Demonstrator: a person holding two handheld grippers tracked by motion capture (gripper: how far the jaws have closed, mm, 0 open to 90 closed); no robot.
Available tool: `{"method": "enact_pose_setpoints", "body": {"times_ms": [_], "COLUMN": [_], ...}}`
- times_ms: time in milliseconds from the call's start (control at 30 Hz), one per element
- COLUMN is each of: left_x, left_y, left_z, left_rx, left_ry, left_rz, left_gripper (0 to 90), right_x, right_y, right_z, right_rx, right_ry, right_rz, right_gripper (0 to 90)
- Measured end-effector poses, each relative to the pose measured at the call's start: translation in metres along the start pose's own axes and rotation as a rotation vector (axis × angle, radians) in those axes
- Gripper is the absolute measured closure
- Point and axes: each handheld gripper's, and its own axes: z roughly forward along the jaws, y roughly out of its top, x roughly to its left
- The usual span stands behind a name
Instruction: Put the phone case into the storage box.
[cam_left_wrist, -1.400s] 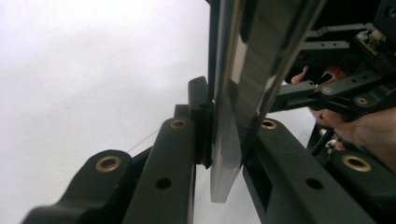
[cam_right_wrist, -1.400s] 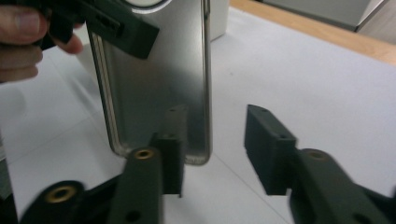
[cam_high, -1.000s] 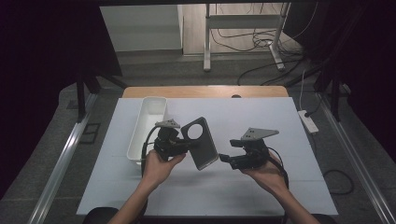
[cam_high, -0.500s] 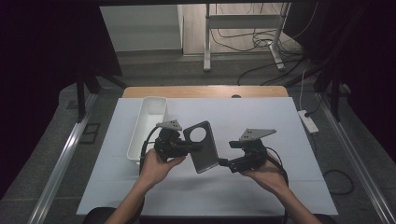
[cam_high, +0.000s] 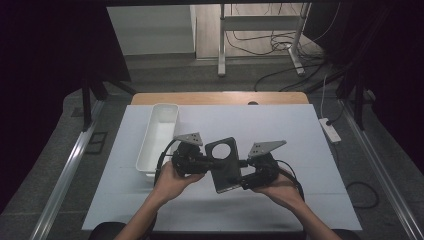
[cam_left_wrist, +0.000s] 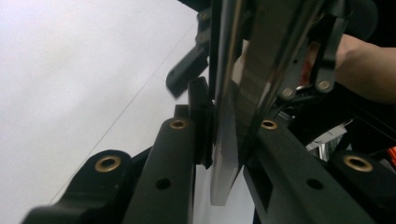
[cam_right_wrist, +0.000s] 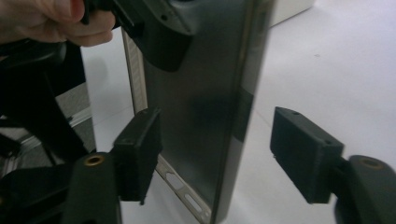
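two grippers meet over a white table (cam_high: 300, 200): left gripper (cam_high: 212, 162) clamps a dark plate (cam_high: 225, 165), right gripper (cam_high: 241, 172) has been closing, pads not pressing; bin (cam_high: 159, 135) left, cables (cam_high: 260, 35) on floor

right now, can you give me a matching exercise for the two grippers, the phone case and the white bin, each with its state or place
Things:
1. left gripper
2. right gripper
3. phone case
4. white bin

States or places:
A. lying on the table at the left, untouched
B. fingers clamped on the case's edge
C. held up between both grippers
D. fingers astride the case, gaps at both sides, just been closing

Pairs: 1-B, 2-D, 3-C, 4-A
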Motion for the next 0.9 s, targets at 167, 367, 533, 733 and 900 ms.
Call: {"method": "enact_pose_setpoints", "body": {"times_ms": [167,367,533,733,900], "left_x": [-0.001,0.000,-0.001,-0.002,0.001], "left_y": [0.000,-0.001,0.001,0.000,-0.001], "left_z": [0.002,0.001,0.000,-0.001,-0.003], "left_rx": [-0.010,-0.020,-0.040,-0.066,-0.084], "left_ry": [-0.019,-0.051,-0.065,0.028,0.083], "left_rz": [0.008,0.020,0.032,0.023,0.014], "left_gripper": [84.0,83.1,76.3,54.0,36.4], "right_x": [0.002,0.002,0.000,0.003,0.002], "right_y": [0.000,0.000,0.000,0.003,0.003], "right_z": [0.003,0.002,-0.002,-0.006,-0.008], "right_rx": [0.024,0.043,0.046,0.022,0.012], "right_ry": [0.028,0.084,0.139,0.061,0.013], "right_rz": [-0.024,-0.041,-0.041,-0.044,-0.029], "right_gripper": [52.8,69.7,80.1,80.4,80.5]}}
